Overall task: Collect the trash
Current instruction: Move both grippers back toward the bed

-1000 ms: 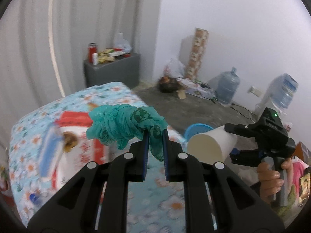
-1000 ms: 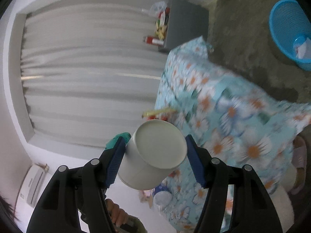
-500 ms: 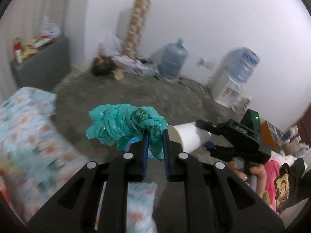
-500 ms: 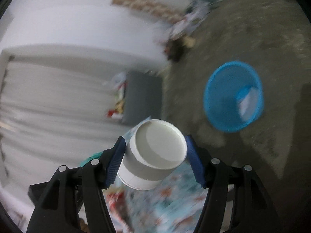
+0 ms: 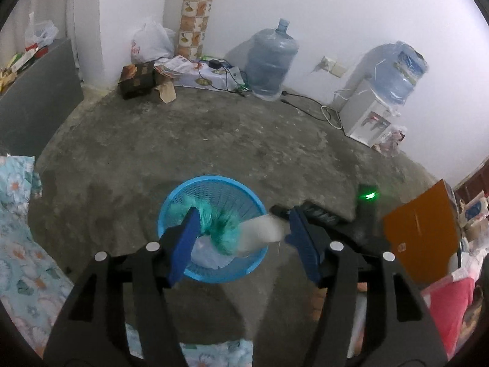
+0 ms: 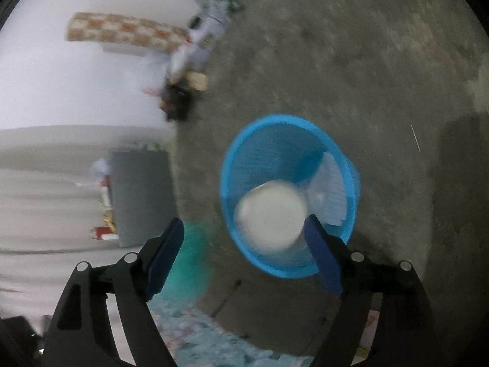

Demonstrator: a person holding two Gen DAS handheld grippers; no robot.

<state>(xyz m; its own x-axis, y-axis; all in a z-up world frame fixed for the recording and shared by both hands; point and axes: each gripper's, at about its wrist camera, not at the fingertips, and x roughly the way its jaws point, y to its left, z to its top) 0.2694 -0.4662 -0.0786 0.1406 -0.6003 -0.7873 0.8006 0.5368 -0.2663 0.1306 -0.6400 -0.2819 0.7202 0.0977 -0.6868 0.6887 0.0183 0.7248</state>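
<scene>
both grippers hang over the blue basket (image 5: 211,183) so the trash falls in. the left gripper (image 5: 241,244), jaws just sprung wide, holds nothing: the teal bag (image 5: 217,226) drops at its twelve o'clock. the right gripper (image 6: 244,244), also just spread, lets the white cup (image 6: 270,214) fall.

You've got a bare grey concrete floor (image 5: 214,140) here, pretty stained. A blue basket (image 5: 171,214) sits on it at lower centre of the left view. Along the top edge by the wall: a water jug (image 5: 270,61), a dispenser (image 5: 368,116) at upper right, a dark box (image 5: 136,79) and a white bag (image 5: 149,44) at upper left. Cables (image 5: 305,104) trail between jug and dispenser.
</scene>
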